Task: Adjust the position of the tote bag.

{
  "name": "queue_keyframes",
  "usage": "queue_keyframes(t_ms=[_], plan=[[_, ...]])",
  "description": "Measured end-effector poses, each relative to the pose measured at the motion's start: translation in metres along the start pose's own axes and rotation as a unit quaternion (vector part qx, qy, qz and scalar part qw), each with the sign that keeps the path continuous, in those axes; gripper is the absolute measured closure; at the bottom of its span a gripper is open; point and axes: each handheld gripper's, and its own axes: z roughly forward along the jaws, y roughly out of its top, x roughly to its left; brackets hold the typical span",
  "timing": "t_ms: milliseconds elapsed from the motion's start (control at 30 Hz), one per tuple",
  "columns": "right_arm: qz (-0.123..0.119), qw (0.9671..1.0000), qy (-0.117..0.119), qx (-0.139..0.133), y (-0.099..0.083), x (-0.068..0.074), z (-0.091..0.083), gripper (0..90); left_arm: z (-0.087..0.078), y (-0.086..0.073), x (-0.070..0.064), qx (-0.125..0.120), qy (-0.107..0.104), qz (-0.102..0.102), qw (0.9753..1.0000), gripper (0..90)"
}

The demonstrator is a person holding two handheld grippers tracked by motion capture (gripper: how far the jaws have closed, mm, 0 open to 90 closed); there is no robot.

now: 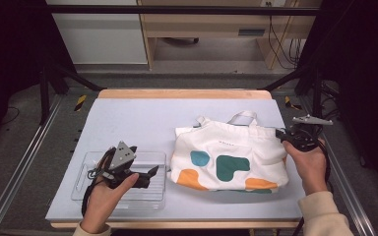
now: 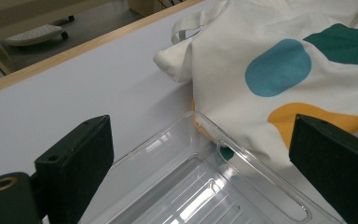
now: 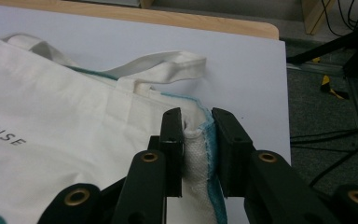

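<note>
**Thin pinch on the bag edge, tray crowding its corner**

I am clamping my right hand-held gripper [image 3: 196,154] on the bag [image 1: 229,157], its jaws closed on a narrow fold of the upper right corner seam, just under the nearer handle [image 3: 168,67]. The bag is lying flat on the surface [image 1: 138,118], at about 3 o'clock from the middle. My left hand-held gripper [image 1: 145,177] is hovering over the tray [image 1: 91,162] at about 8 o'clock, jaws spread wide and holding nothing.

What is worrying me most is the grip. I am holding only a thin bit of hem, so a quick pull could be sliding the cloth out of the jaws. If I am lifting from this one corner alone, the bag is likely sagging and folding over instead of opening.

The other risk is sitting at the bag's lower left corner. In the left gripper view the tray [image 2: 223,186] is touching, or tucked just under, the bag [image 2: 279,70] there; I cannot tell which. Dragging the bag toward 3 o'clock could be pulling the light tray along, and swinging my left hand-held gripper [image 2: 200,172] toward the bag could be knocking the tray's rim.

Beyond that, the surface is looking bare. The black frame post [image 1: 307,73] is standing near my right hand at 2 o'clock, so a wide outward swing could be catching the cable on it.
</note>
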Motion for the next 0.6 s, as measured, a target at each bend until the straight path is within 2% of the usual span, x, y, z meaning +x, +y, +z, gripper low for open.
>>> queue_keyframes(t_ms=[167, 300, 367, 400, 433, 500, 600], plan=[[-0.013, 0.9999, -0.001, -0.010, -0.003, 0.002, -0.005, 74.8, 0.001, 0.002, -0.003, 0.001, -0.004, 0.002, 1.0000, 6.5], [0.001, 1.0000, 0.003, -0.004, -0.003, -0.002, 0.001, 62.7, 0.002, 0.002, -0.005, 0.002, -0.008, 0.004, 1.0000, 6.5], [0.002, 1.0000, 0.002, 0.001, -0.002, -0.003, 0.005, 60.3, 0.002, 0.003, -0.005, 0.001, -0.009, 0.003, 1.0000, 6.5], [0.000, 1.0000, 0.000, 0.001, -0.002, -0.003, 0.007, 61.1, 0.002, 0.003, -0.005, 0.001, -0.010, 0.002, 0.9999, 6.5], [0.000, 1.0000, -0.001, 0.001, -0.002, -0.004, 0.008, 67.3, 0.003, 0.004, -0.005, 0.000, -0.011, 0.001, 0.9999, 6.5], [-0.001, 1.0000, -0.001, 0.005, -0.002, -0.003, 0.008, 74.1, 0.004, 0.006, -0.005, 0.003, -0.014, 0.004, 0.9999, 6.5], [-0.006, 1.0000, 0.004, -0.005, -0.006, -0.001, 0.001, 76.7, 0.008, 0.013, -0.005, 0.002, -0.022, 0.005, 0.9998, 6.7]])
